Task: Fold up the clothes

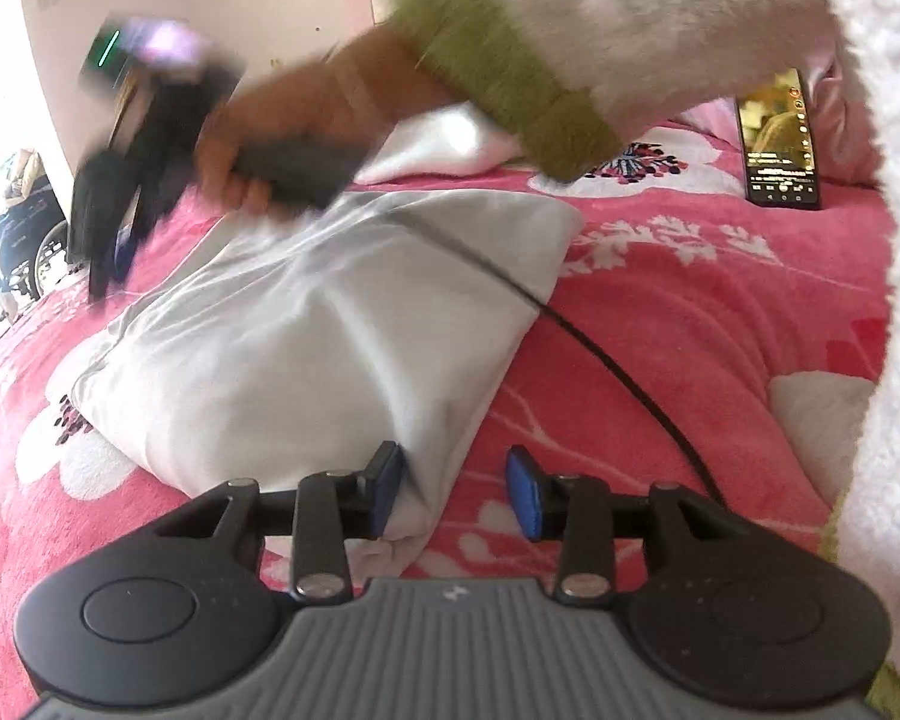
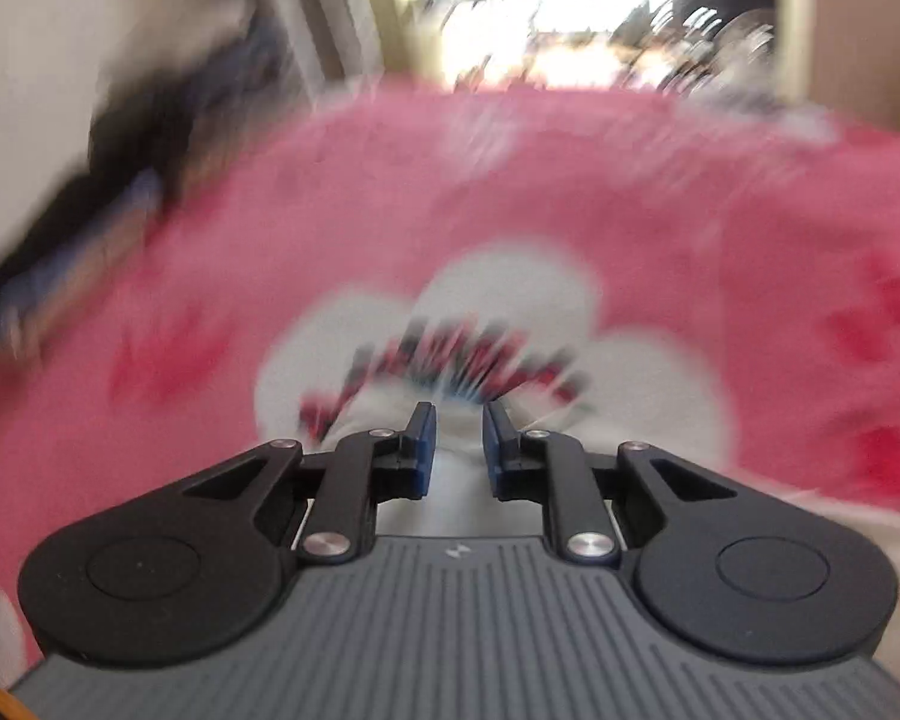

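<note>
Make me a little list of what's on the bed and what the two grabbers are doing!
bed cover: pink fleece blanket with white flowers
clothing: folded white cloth garment, lying on the blanket
phone: black smartphone with lit screen, far right on the blanket
cable: thin black cord across the garment and blanket
left gripper: fingers open, garment corner between them
right gripper: small gap, nothing held; picture blurred
</note>
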Demonstrator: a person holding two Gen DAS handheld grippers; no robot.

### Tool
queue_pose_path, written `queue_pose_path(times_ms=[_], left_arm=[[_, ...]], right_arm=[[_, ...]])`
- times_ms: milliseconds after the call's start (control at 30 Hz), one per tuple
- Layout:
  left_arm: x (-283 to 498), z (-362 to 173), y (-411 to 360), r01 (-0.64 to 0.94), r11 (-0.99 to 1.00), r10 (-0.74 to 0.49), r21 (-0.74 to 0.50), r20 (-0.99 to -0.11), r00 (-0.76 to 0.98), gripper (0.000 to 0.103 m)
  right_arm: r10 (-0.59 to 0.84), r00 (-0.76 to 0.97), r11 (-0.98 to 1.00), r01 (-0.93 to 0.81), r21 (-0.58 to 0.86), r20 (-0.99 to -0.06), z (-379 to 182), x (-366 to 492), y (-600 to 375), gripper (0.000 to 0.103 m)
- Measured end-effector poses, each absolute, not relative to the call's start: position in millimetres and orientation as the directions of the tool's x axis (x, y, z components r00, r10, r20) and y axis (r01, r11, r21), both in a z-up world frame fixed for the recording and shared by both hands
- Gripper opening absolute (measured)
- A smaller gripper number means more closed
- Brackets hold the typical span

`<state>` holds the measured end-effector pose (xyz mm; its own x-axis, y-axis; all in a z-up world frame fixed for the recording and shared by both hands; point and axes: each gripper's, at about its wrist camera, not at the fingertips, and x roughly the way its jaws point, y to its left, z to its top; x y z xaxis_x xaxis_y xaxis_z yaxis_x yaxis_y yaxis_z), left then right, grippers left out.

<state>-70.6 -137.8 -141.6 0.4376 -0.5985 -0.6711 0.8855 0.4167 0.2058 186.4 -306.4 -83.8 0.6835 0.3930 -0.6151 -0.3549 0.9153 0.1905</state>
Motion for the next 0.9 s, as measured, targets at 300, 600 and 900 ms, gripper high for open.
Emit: queue_pose_path(times_ms=[300,600,900], left_arm=[[-75,-141,-138,0.885,0.404,-0.588,0.232,-0.675,0.445,0.044],[-70,-125,-131,0.872,0.437,-0.557,0.221,-0.695,0.455,0.040],[-61,-101,-114,0.882,0.434,-0.579,0.184,-0.692,0.430,0.040]], right_arm=[[0.195,0.680,0.981,-0.150,0.127,-0.707,-89,134,-393,0.016],[0.138,0.768,0.965,0.037,0.258,-0.626,-75,125,-438,0.013],[0.213,0.756,0.974,-0.116,0.195,-0.619,-43,-11,-420,0.012]])
